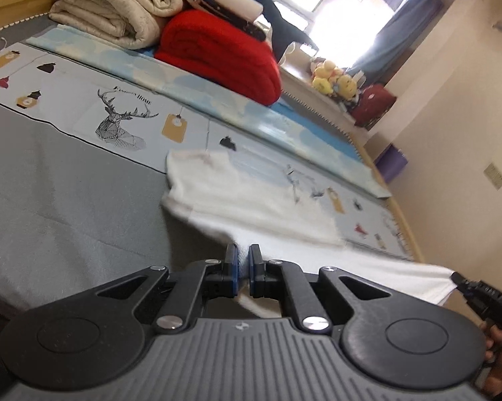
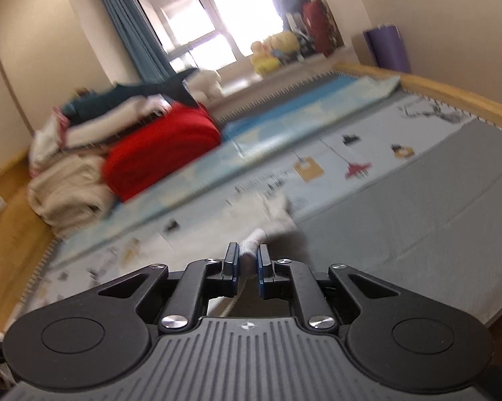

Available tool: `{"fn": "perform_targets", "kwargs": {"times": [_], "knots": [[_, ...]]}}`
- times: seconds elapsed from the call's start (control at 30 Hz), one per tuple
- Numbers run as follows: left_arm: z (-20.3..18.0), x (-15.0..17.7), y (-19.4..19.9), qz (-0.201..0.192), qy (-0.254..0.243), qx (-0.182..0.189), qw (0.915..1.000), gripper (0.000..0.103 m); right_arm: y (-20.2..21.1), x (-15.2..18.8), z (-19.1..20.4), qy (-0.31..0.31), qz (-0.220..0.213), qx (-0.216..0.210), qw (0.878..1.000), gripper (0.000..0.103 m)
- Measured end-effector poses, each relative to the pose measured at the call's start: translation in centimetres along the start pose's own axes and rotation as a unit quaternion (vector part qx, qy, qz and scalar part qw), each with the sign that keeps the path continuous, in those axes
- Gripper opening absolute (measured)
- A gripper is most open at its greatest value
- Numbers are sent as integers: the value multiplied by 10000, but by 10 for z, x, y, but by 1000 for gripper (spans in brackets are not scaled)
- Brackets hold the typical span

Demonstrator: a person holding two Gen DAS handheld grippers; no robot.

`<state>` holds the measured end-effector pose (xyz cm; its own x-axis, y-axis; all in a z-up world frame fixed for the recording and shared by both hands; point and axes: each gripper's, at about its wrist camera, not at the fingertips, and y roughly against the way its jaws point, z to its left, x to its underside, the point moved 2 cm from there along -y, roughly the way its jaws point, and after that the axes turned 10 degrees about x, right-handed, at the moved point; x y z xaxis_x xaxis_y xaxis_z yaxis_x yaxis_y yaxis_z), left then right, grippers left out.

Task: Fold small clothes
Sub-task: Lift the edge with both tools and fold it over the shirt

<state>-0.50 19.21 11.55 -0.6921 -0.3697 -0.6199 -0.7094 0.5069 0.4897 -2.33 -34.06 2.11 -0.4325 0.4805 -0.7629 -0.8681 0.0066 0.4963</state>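
Grip status first: our left gripper is clamped on the near edge of the white garment, cloth visibly pinched between the blue pads. Our right gripper is clamped on another bunched bit of the same white cloth, jaws nearly together with fabric between them. The left wrist view also catches the right gripper at the frame's right edge, biting the garment's corner, so we have both near corners in hand.

Garment position: near edge is lifted off the grey bed cover, the rest trails away from us and lies on the printed sheet with the deer and lantern pattern. Far hem looks flat on the bed, one layer only as far as we can tell.

Progress, our read: we're early. Corners are picked, no fold crease visible yet. Left to do: carry the near edge over to the far hem, lay it down, release, then likely a second fold and a tidy-up.

Further back, not in play: red blanket, rolled beige quilt, plush toys by the window. Right wrist view is motion-blurred, so detail there is thin.
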Motion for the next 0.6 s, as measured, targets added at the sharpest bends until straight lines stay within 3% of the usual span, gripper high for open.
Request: {"fn": "perform_targets", "kwargs": {"times": [0.1, 0.23, 0.4, 0.5, 0.6], "knots": [[-2, -4, 2, 106, 102, -19, 9999, 6, 15, -7, -5, 35, -89, -71, 9999, 11], [7, -19, -34, 409, 35, -264, 9988, 6, -10, -11, -7, 105, 160, 59, 9998, 10], [36, -56, -119, 935, 92, -652, 9934, 6, -75, -24, 15, 525, 300, 203, 9980, 10], [57, -81, -170, 1244, 28, -953, 9876, 6, -130, -35, 26, 607, 617, 386, 9955, 10], [72, -98, -207, 1319, -82, -1172, 9843, 6, -182, -46, 35, 697, 878, 530, 9923, 10]]}}
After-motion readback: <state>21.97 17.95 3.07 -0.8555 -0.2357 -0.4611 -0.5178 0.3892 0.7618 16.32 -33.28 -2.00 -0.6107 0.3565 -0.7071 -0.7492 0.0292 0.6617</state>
